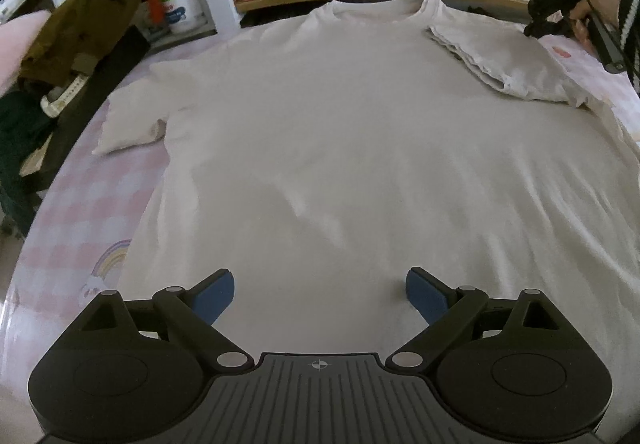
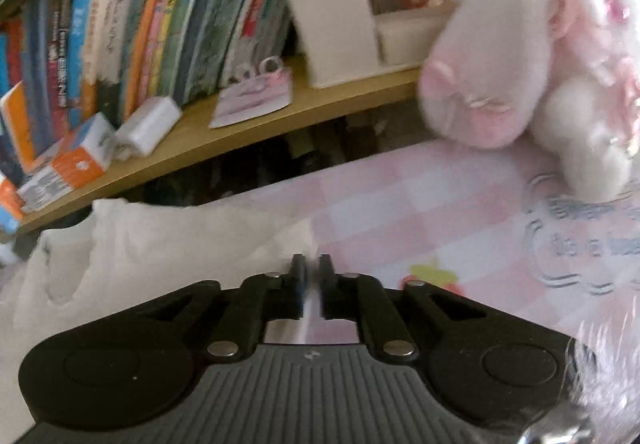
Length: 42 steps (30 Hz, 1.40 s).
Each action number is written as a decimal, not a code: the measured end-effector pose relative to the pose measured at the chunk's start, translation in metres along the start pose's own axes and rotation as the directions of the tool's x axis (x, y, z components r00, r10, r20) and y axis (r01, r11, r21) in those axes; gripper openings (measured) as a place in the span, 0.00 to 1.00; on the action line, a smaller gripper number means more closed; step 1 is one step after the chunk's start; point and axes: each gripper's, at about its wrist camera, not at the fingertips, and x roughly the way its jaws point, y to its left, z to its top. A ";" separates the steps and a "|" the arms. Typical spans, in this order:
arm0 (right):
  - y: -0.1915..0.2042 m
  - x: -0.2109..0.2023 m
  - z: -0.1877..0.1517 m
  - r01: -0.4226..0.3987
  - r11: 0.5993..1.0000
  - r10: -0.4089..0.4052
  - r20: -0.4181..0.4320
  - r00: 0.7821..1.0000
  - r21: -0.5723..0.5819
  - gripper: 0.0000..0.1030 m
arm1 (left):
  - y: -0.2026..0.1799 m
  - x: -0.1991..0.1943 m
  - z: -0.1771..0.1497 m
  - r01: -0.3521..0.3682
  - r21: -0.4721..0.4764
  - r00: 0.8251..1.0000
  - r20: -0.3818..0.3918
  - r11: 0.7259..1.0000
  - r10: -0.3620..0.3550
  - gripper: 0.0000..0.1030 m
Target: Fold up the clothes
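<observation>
A white T-shirt (image 1: 340, 148) lies flat on the bed, collar (image 1: 380, 10) at the far end. Its right sleeve (image 1: 500, 60) is folded in over the body, while the left sleeve (image 1: 132, 120) spreads outward. My left gripper (image 1: 320, 294) hangs open over the hem, with nothing between its blue pads (image 1: 216, 294). My right gripper (image 2: 313, 264) is shut at the shirt's right shoulder edge (image 2: 160, 244). Blur hides whether any cloth is pinched. In the left wrist view a hand (image 1: 588, 10) holds that gripper at the top right.
The bed has a pink checked sheet (image 1: 80, 212). A wooden shelf (image 2: 280, 116) of books and boxes runs behind its far edge. A pink plush toy (image 2: 520, 56) sits at the far right corner. Dark clothes (image 1: 80, 28) are piled to the left of the bed.
</observation>
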 end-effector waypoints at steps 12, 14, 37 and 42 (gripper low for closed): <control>-0.002 -0.109 -0.076 -0.056 0.990 0.059 0.017 0.998 -0.130 0.35 | -0.005 0.014 0.028 0.079 -0.008 0.996 0.048 0.997 -0.078 0.92; 0.001 -0.128 -0.096 -0.047 0.989 0.052 0.028 0.998 -0.144 0.38 | -0.006 0.014 0.032 0.084 -0.020 0.995 0.056 0.996 -0.083 0.92; 0.044 -0.178 -0.215 -0.020 0.970 0.019 -0.006 1.000 -0.240 0.87 | -0.013 -0.018 0.027 0.053 -0.154 0.995 0.093 0.987 -0.038 0.92; 0.053 -0.181 -0.221 -0.007 0.967 0.007 -0.001 1.000 -0.253 0.89 | -0.006 -0.017 0.029 0.065 -0.152 0.994 0.102 0.986 -0.049 0.92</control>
